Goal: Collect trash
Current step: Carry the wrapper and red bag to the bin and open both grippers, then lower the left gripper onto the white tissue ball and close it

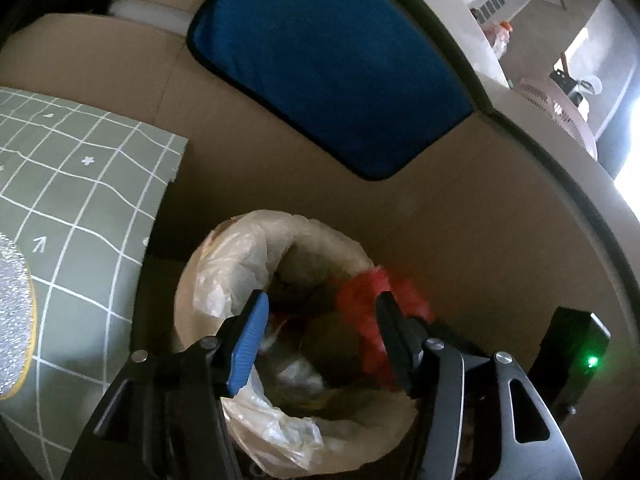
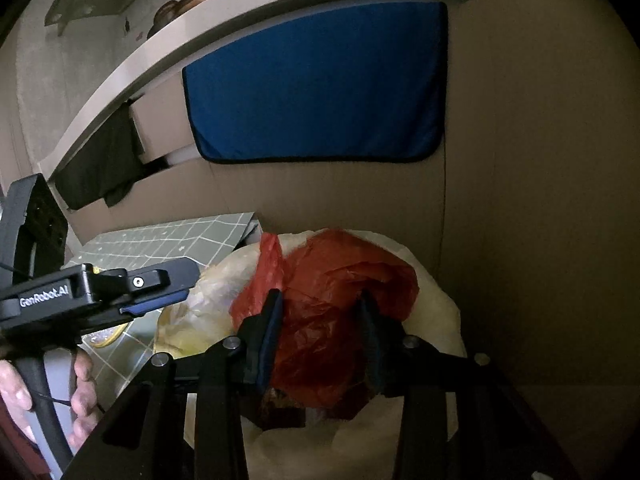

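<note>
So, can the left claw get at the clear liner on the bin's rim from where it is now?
Probably yes. The left claw hangs open right over the bin, and the clear liner lies just beside its blue pad. Only the red bag sits near the other finger.

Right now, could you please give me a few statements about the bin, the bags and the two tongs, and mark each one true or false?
1. The red plastic bag sits between the fingers of the right tongs. True.
2. The bin is lined with a black bag. False: its liner is pale and translucent.
3. The left tongs are open over the bin's mouth with nothing gripped. True.
4. The blue pad lies flat on the green grid mat. False: it hangs against the cardboard wall behind the bin.
5. The bin is empty. False: rubbish shows inside it.
</note>
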`<action>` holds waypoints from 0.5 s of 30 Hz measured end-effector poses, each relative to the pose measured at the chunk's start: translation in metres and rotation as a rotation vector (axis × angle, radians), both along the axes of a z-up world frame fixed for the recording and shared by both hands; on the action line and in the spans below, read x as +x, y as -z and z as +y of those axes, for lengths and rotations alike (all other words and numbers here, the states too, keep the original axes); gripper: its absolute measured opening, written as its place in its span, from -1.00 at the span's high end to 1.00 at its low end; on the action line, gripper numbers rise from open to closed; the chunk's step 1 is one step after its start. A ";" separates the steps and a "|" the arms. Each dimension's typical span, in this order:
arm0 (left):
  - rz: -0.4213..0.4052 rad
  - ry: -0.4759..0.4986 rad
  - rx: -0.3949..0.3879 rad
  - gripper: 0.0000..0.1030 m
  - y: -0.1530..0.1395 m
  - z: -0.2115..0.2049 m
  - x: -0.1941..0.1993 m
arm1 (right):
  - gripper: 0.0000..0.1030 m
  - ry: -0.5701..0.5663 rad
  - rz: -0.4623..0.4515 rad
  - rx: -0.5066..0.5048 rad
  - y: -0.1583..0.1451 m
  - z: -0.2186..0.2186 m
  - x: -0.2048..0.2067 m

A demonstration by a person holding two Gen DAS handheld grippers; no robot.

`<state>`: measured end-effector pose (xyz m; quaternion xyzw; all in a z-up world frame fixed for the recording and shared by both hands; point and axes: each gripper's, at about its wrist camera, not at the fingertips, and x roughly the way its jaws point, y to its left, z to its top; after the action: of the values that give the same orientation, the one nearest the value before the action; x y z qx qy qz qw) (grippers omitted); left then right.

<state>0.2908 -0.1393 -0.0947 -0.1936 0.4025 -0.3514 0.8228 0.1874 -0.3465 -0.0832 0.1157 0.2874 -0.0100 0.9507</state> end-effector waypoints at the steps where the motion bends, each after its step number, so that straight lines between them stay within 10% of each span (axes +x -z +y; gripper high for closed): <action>1: -0.006 -0.008 -0.004 -0.10 -0.002 0.003 -0.001 | 0.20 0.002 0.001 0.000 0.000 0.000 0.000; 15: -0.225 -0.223 0.121 -0.10 -0.044 0.081 -0.062 | -0.11 -0.058 -0.017 0.028 -0.012 0.020 -0.012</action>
<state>0.2289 -0.0578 -0.0508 -0.1468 0.3044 -0.2525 0.9067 0.1758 -0.3264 -0.0708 0.1206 0.2828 0.0228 0.9513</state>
